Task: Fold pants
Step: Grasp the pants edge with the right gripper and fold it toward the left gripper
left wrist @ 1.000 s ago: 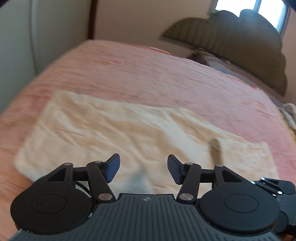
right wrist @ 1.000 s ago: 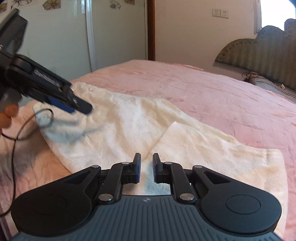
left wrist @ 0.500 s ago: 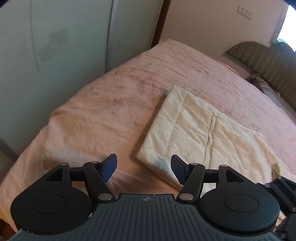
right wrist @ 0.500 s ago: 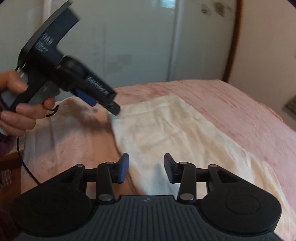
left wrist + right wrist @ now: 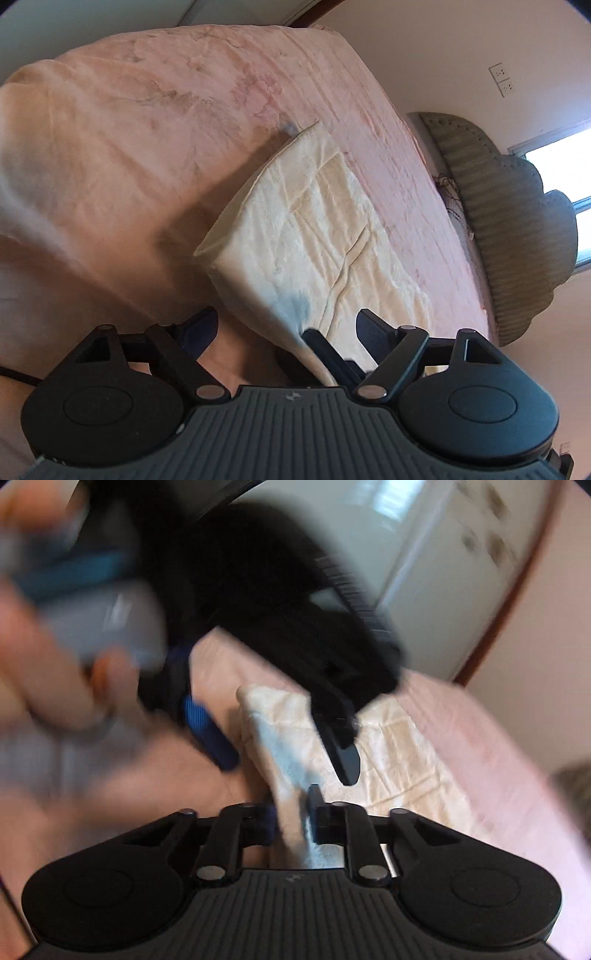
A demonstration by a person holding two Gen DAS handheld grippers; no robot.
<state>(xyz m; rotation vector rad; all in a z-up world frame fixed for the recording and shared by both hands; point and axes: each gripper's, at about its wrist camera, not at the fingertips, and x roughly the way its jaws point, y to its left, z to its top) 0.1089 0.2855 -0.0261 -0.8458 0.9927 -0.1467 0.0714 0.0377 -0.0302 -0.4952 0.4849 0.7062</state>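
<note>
Pinching the cream pants' (image 5: pixel 388 760) near edge for the next fold, the right gripper (image 5: pixel 291 812) holds fabric (lower centre); the left gripper (image 5: pixel 286 325) is opening, straddling that edge.

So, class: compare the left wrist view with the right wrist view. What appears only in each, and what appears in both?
Only the left wrist view shows the padded headboard, the window and the wall sockets. Only the right wrist view shows a blurred hand holding the left gripper, its jaws opening around the pants' edge, and the right gripper shut on that edge. Both show the cream folded pants on the pink bedspread.
</note>
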